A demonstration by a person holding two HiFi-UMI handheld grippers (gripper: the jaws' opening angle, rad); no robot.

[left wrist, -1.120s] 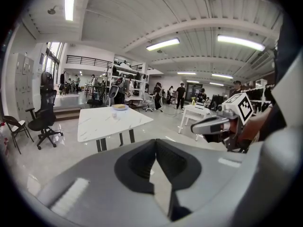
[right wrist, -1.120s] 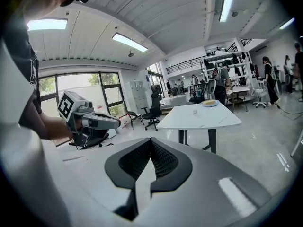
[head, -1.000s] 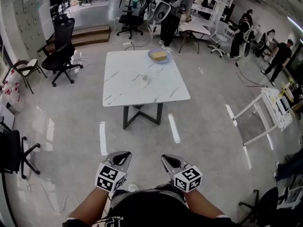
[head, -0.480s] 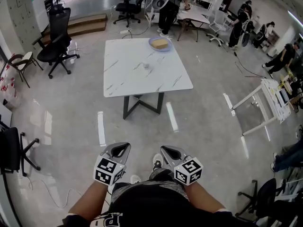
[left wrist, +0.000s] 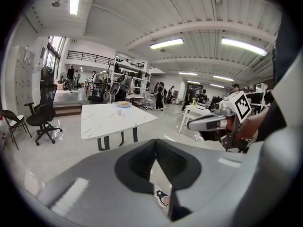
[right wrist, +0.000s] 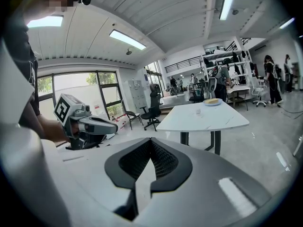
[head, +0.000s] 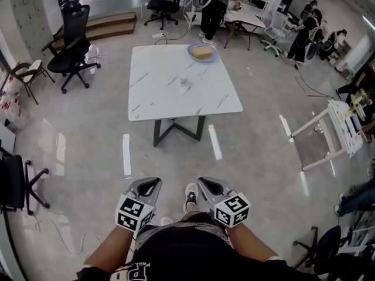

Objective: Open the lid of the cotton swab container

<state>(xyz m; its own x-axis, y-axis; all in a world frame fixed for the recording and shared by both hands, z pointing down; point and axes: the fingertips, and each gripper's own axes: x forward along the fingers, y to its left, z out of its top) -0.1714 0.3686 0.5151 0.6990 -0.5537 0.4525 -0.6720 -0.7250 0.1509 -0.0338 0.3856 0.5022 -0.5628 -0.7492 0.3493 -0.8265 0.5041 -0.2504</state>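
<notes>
Nearest, well short of the marble table (head: 158,101): left gripper (head: 149,187) and right gripper (head: 211,187), both pinched shut on nothing. Near the table's middle, a small pale thing, probably the cotton swab container (head: 184,81) — straight ahead, roughly equidistant from both; long axis too small to tell. At the table's far edge, a plate (head: 202,52).

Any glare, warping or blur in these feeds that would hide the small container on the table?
Head view: sharp and evenly lit, wide-angle bending at the edges, light reflections on the glossy floor; the small container on the table is only a speck. Left gripper view: heavy fisheye, black corners, ceiling lights blown out. Right gripper view: same warping, bright window.
</notes>
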